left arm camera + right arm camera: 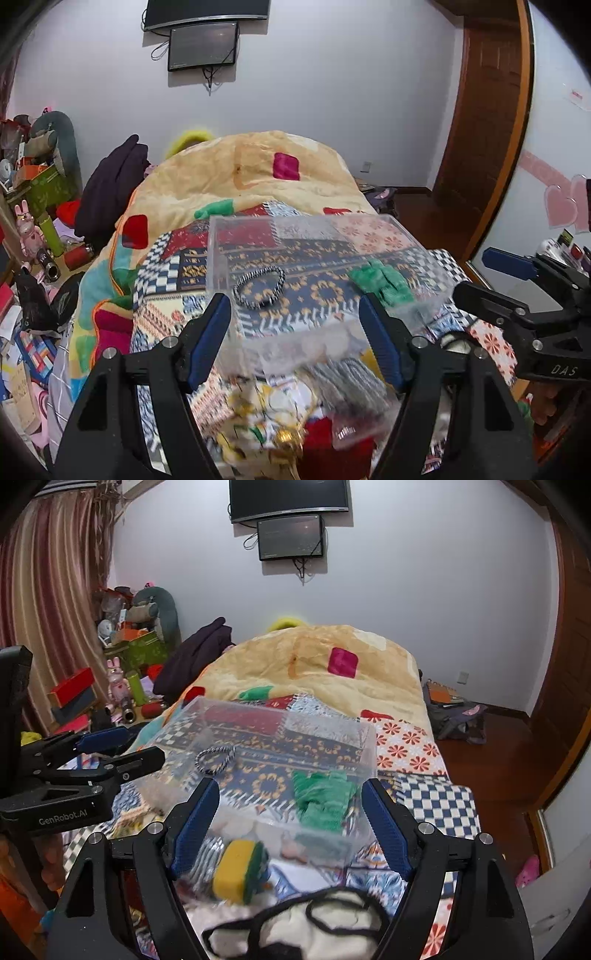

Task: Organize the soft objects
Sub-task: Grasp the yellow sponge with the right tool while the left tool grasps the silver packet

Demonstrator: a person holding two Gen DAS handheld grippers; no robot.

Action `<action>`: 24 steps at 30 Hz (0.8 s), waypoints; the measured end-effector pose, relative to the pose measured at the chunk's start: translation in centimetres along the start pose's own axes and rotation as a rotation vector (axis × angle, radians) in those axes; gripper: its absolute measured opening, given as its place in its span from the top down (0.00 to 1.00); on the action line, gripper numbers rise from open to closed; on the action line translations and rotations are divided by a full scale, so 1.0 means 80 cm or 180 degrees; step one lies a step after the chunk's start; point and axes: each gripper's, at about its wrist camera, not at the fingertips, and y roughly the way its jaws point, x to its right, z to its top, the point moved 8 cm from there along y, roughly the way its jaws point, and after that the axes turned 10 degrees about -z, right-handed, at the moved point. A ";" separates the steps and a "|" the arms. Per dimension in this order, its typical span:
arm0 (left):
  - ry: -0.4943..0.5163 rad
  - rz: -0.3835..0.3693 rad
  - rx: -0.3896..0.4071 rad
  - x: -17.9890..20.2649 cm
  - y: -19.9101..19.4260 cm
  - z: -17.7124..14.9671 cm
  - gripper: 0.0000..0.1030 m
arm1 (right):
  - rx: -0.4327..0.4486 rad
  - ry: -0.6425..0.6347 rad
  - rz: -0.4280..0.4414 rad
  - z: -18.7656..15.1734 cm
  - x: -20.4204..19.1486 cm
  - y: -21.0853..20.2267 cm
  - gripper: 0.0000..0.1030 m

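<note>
Bed with patchwork quilt [406, 738], cluttered; work happens at its near end. Clear plastic box [354, 738] sits on the quilt ahead of both grippers: rigid, thin-walled, probably light and slick, so better steadied at a wall than squeezed. Inside it, a green knitted piece [321, 797] lies toward the right, a black-and-white hair tie [216, 758] toward the left; both limp and feather-light. In front of the box, a white fluffy item with black cord [332, 923] lies closest to the right gripper; compressible, best pinched at a bunched fold, cord may snag. Yellow-and-green sponge [240, 871] just beside it, blurred; springy, take across the short sides. Left gripper [295, 332] spread wide, holding nothing, over a blurred heap of small items. Right gripper [290, 825] likewise spread, empty.
</note>
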 end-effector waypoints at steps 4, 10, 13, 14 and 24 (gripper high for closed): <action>-0.0024 -0.0090 -0.0080 0.007 0.002 -0.027 0.30 | -0.0074 -0.0033 0.0050 -0.019 -0.008 0.001 0.25; -0.0120 -0.0178 -0.0198 0.010 0.018 -0.062 0.31 | -0.0262 -0.0142 0.0136 -0.056 -0.022 0.016 0.25; -0.0089 -0.0196 -0.0258 0.015 0.024 -0.074 0.35 | -0.0391 -0.0144 0.0226 -0.073 -0.025 0.025 0.32; -0.0088 -0.0212 -0.0277 0.016 0.026 -0.077 0.39 | -0.0483 -0.0128 0.0282 -0.081 -0.028 0.031 0.34; -0.0095 -0.0436 -0.0447 0.029 0.041 -0.103 0.76 | -0.0620 -0.0171 0.0424 -0.099 -0.042 0.039 0.73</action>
